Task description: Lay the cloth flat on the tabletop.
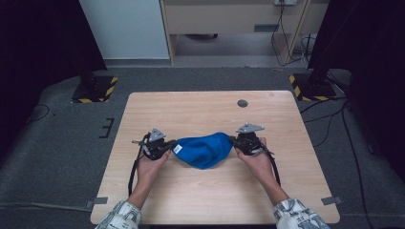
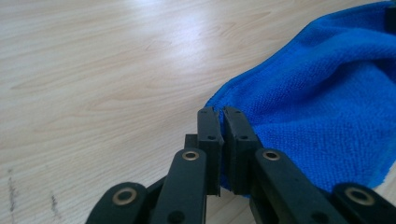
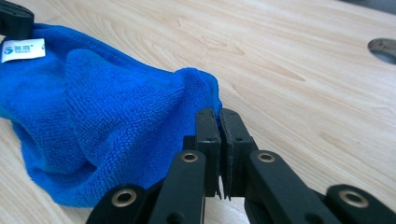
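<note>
A light wooden table (image 1: 205, 107) with a round grey cable port (image 1: 242, 103) is set on grey carpet (image 1: 62, 143). Two stand bases (image 1: 93, 88) edged with yellow-black hazard tape are placed beyond it. Black curtains (image 1: 38, 43) are hung at both sides. A white panel (image 1: 125, 28) and a wooden cabinet (image 1: 229, 19) are seen behind.

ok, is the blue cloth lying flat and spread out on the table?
No: in the high view the blue cloth hangs bunched between the left gripper and right gripper, each clamped on an end.
</note>
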### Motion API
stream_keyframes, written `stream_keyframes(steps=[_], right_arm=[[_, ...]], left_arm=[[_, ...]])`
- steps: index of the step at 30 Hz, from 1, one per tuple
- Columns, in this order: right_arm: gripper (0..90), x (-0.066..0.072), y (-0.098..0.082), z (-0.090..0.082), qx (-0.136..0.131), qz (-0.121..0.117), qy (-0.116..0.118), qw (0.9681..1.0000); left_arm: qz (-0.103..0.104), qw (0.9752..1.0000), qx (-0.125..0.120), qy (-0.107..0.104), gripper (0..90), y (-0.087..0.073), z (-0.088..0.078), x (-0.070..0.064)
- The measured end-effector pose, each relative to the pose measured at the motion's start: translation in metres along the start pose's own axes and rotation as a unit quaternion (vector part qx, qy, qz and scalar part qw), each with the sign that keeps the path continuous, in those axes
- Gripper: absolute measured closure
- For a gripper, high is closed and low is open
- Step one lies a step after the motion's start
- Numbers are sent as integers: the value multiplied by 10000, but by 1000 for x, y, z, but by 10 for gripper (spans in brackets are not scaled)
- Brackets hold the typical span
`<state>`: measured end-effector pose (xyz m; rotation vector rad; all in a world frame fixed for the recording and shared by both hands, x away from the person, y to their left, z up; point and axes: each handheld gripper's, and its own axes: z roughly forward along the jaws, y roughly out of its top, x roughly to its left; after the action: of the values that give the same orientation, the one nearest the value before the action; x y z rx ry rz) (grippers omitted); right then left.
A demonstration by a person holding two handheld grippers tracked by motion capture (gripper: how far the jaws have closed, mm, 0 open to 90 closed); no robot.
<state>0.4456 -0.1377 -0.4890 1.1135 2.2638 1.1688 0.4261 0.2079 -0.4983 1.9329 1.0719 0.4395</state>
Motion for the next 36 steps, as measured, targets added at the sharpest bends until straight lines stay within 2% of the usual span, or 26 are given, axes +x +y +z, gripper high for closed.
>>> stream_keyframes(steps=[8, 16, 20, 23, 26, 29, 36], right_arm=[[876, -9, -3, -18, -213, 82, 36, 9997], [874, -15, -4, -39, -406, 109, -16, 9991], [875, -20, 3, -54, -643, 145, -44, 9978], [875, -22, 10, -63, -781, 170, -23, 9968], [875, -19, 16, -71, -855, 138, -3, 9962], [874, -17, 19, -75, -876, 53, -10, 9961], [875, -25, 24, -83, -842, 35, -136, 9964]], left_arm=[[20, 9996, -224, -163, 862, 18, -2, -10], [-161, 9981, -503, -319, 864, 41, 0, -15], [-16, 9968, -755, -274, 867, 54, -15, -20], [19, 9955, -904, -290, 867, 62, -26, -20], [50, 9956, -889, -299, 867, 68, -29, -21], [235, 9962, -807, -242, 866, 77, -30, -23], [446, 9967, -646, -183, 865, 92, -29, -26]])
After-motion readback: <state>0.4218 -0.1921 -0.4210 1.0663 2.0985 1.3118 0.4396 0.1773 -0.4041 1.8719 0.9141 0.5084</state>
